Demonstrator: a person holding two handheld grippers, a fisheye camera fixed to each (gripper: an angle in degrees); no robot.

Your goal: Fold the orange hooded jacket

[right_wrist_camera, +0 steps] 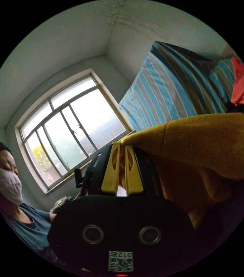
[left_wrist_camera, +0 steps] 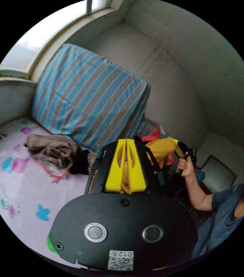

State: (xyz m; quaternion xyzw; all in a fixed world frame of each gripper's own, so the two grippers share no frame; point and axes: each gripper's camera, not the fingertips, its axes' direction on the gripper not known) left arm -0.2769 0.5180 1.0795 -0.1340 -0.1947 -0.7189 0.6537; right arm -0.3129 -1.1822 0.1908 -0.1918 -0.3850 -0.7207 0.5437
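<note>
Both hand-held grippers pinched the orange hooded jacket [right_wrist_camera: 208, 144] aloft above the bed [left_wrist_camera: 26, 184]: the left hand-held gripper [left_wrist_camera: 126, 144] and right hand-held gripper [right_wrist_camera: 122, 150] clamped on fabric. Judging by this, no fold was made yet; laying flat and folding remained.

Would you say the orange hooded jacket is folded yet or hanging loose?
Hanging loose: the orange hooded jacket drapes between the right hand-held gripper and left hand-held gripper.

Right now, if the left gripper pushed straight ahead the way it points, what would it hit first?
Probably the orange jacket it is already shut on; past that, the striped cushion against the wall looks next, though depth is unclear.
</note>
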